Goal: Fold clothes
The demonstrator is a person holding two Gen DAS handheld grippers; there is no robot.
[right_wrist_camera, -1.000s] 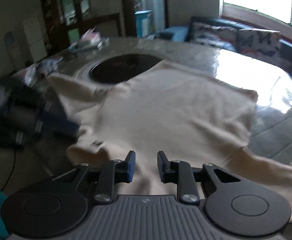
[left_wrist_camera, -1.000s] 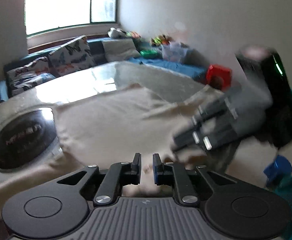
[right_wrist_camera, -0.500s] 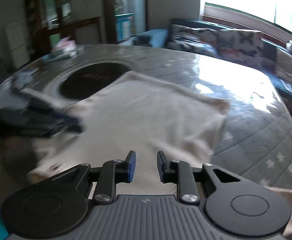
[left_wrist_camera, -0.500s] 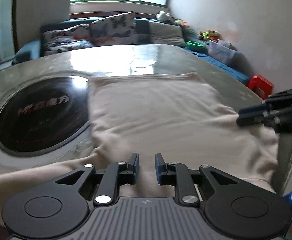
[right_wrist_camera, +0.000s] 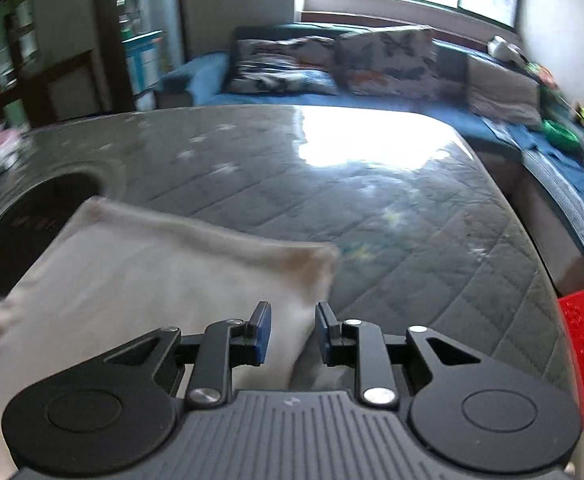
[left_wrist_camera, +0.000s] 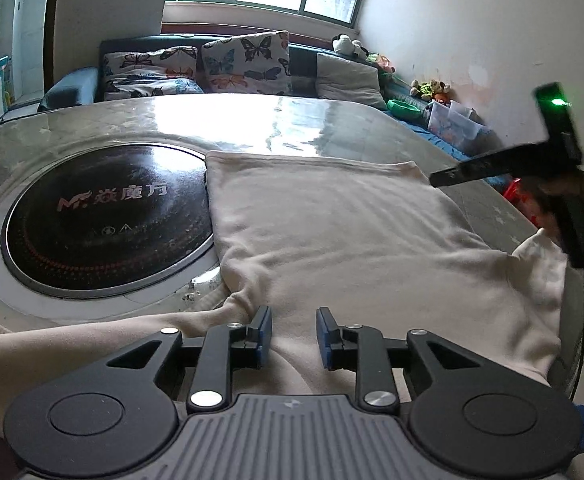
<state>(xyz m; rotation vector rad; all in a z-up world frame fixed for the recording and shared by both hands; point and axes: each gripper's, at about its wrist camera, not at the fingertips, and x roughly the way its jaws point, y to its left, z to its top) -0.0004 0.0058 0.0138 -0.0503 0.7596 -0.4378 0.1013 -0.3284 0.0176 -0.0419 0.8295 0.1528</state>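
A cream long-sleeved top [left_wrist_camera: 331, 240] lies spread flat on the grey quilted table [left_wrist_camera: 276, 120], hem toward the far side. My left gripper [left_wrist_camera: 293, 334] is open and empty, just above the top's near edge by the left armpit; a sleeve [left_wrist_camera: 72, 336] trails off to the left. My right gripper [right_wrist_camera: 290, 330] is open and empty over the top's right side edge [right_wrist_camera: 307, 304], below the far right hem corner [right_wrist_camera: 319, 254]. The right gripper also shows in the left wrist view [left_wrist_camera: 531, 160], above the top's right side.
A round black induction hob [left_wrist_camera: 100, 216] is set in the table left of the top. A sofa with butterfly cushions [left_wrist_camera: 228, 64] stands behind the table. A red stool [right_wrist_camera: 583, 344] stands off the table's right edge. Toys and a box [left_wrist_camera: 451, 120] line the right wall.
Both grippers have swung round from facing each other to facing the far side of the table. The right one has moved to the top's right edge. The top lies flatter.
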